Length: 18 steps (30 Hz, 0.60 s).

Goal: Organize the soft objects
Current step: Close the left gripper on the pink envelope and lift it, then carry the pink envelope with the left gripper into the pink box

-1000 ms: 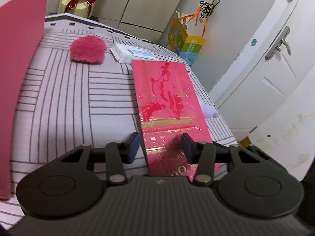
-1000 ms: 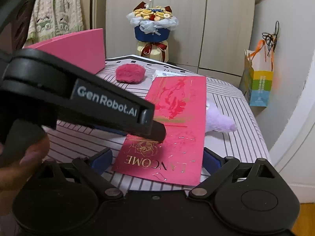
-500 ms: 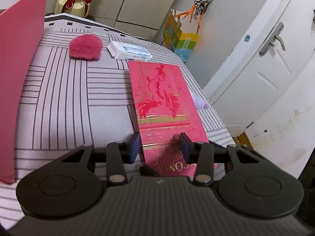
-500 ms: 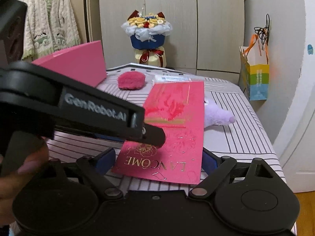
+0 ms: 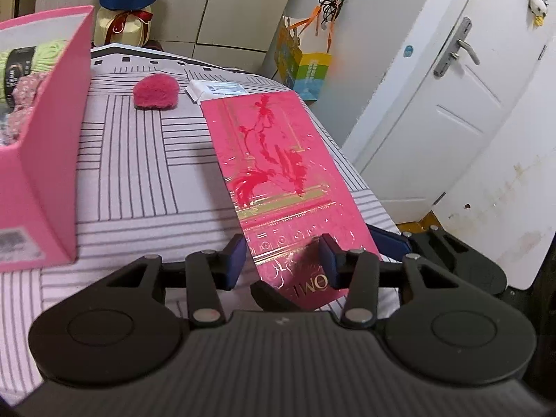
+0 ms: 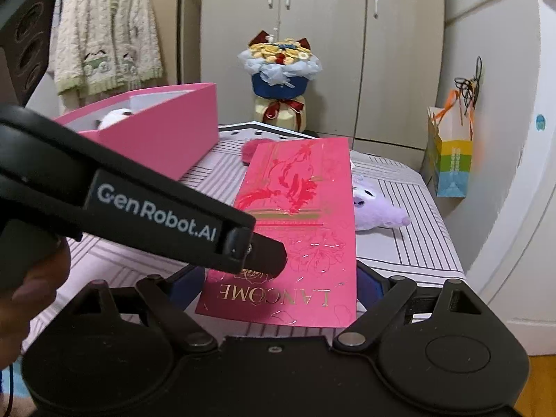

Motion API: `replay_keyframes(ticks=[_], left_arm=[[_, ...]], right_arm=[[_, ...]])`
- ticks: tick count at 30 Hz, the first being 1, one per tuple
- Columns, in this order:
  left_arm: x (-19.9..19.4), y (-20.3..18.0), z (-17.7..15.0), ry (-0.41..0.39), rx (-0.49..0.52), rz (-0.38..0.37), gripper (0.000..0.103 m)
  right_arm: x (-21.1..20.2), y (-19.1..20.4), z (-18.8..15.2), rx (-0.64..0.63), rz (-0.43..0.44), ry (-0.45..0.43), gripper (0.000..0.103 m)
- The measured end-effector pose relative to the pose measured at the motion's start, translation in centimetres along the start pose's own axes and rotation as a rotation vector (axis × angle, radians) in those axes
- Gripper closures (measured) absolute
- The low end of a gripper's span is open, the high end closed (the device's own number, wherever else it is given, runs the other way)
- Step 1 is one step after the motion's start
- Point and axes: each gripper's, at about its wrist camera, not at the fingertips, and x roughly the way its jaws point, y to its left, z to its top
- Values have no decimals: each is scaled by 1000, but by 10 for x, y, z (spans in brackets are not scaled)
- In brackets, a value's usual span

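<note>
A flat red Lancôme package (image 5: 278, 173) (image 6: 305, 208) hangs tilted above the striped bed cover, far end raised. My right gripper (image 6: 281, 285) spans its near end, blue pads against both long edges. My left gripper (image 5: 281, 260) (image 6: 271, 260) straddles the package's near left edge. One fingertip lies on top, the other is off the side, and the jaws are opening slightly without pinching it. A fuzzy pink pom (image 5: 156, 92) and a purple plush toy (image 6: 375, 208) lie on the bed. An open pink box (image 5: 52, 139) (image 6: 166, 132) holds green yarn (image 5: 38, 55) and other soft things.
A white tissue pack (image 5: 217, 88) lies beside the pom. Behind the bed stand a bouquet (image 6: 278, 69) and wardrobe doors. A colourful paper bag (image 6: 451, 160) hangs at the right near a white door (image 5: 451, 104). A hand (image 6: 21, 295) shows at the left edge.
Both grippers have drawn back and risen with the red package. Its far end has lifted and now hides most of the pom in the right wrist view. The pink box's inside has come into view.
</note>
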Motion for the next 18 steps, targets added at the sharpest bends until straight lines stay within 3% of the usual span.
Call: replay_keyframes(ticks=[6,12,18], left_arm=[[-34,-2,-10,-27,4,-2,59],[-66,0,-16,-38,-4,-36,59],[-97,5,-16,-115,10,-6,59]], right_arm=[[-27,17,5,-36,19,-10,12],[-53,41,16,-132,3,-82,12],[-64,59,31,-177,74,-130,14]])
